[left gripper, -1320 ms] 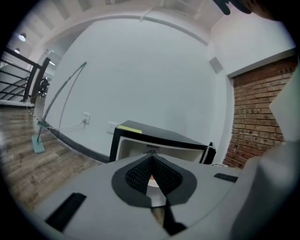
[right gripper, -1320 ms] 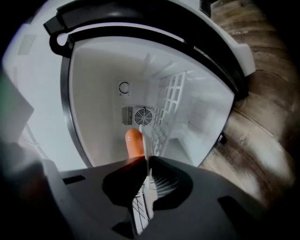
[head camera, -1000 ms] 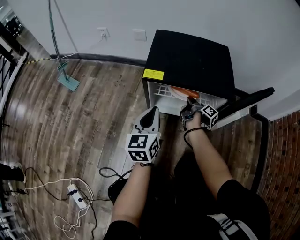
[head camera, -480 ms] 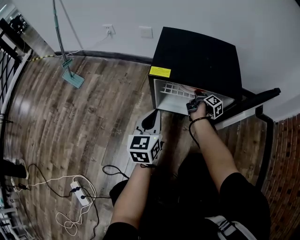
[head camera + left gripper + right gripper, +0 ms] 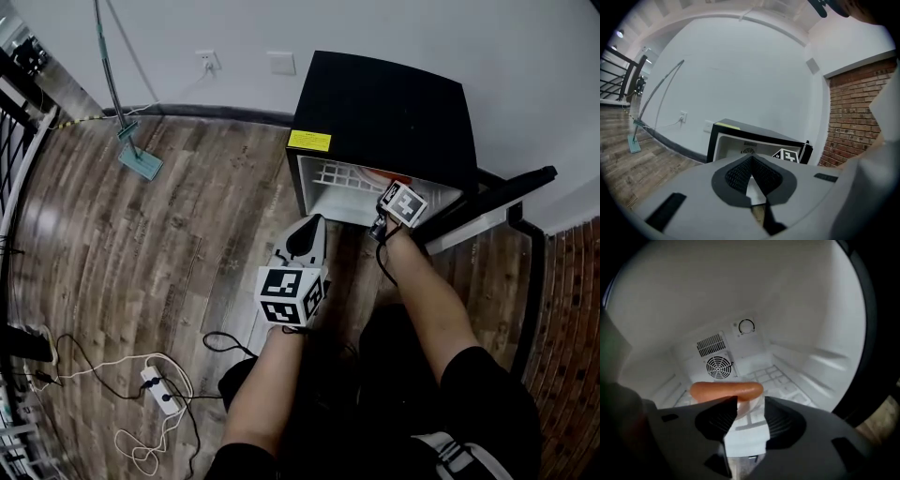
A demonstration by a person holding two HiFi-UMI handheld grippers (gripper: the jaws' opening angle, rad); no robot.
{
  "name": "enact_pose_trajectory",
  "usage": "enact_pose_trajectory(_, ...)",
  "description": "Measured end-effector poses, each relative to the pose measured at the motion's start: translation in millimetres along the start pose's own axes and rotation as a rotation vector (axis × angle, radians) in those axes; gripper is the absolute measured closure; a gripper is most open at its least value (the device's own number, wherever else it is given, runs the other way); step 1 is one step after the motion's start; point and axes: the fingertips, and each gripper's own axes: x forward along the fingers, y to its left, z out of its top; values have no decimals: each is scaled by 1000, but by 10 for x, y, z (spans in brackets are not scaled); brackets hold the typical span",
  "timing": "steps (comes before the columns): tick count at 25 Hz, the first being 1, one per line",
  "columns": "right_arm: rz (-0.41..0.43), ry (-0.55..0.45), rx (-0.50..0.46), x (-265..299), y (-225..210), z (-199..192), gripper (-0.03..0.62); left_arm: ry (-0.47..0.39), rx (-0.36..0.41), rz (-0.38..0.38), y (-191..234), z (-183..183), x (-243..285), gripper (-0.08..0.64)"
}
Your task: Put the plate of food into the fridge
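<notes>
A black mini fridge (image 5: 375,103) stands open against the wall, its door (image 5: 487,202) swung out to the right. My right gripper (image 5: 392,195) reaches into the fridge mouth above the wire shelf (image 5: 337,176). In the right gripper view an orange sausage (image 5: 726,391) lies on a white plate (image 5: 745,416) that rests on the shelf (image 5: 778,376). The right gripper (image 5: 751,401) is opening; the plate's near rim sits in the gap and the pads stand off it. My left gripper (image 5: 307,228) hovers in front of the fridge (image 5: 740,133), shut and empty (image 5: 751,159).
A mop (image 5: 139,159) leans on the wall at the left, near a wall socket (image 5: 206,63). A power strip with cables (image 5: 155,389) lies on the wood floor at the lower left. A brick wall (image 5: 572,309) is on the right.
The right gripper has carried the plate from the fridge opening in onto the shelf. The left gripper has stayed in front of the fridge.
</notes>
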Motion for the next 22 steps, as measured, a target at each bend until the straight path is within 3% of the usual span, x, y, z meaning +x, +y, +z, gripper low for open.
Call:
enact_pose_trajectory(3, -12, -32, -65, -131, -75, 71, 421, 4, 4, -9, -30, -25, 29, 568)
enact_pose_trajectory(5, 40, -42, -79, -259, -80, 67, 560, 11, 1, -13, -28, -58, 66, 568)
enact_pose_trajectory(6, 84, -53, -95, -346, -57, 61, 577, 15, -1, -16, -27, -74, 90, 569)
enact_pose_trajectory(9, 213, -93, -178, -675, 36, 24, 578, 29, 2, -33, -34, -116, 178, 568)
enact_pose_trajectory(13, 348, -158, -317, -1195, 225, 86, 578, 72, 52, -112, -95, -76, 296, 568)
enact_pose_trajectory(15, 397, -190, -378, -1508, 363, 237, 578, 67, 82, -131, -60, 60, 288, 569)
enact_pose_trajectory(19, 452, -213, -421, -2146, 652, 730, 578, 94, 159, -53, 244, 502, 113, 568)
enact_pose_trajectory(22, 467, -204, -423, -2526, 954, 1158, 578, 91, 11, -16, 377, 1119, -55, 568)
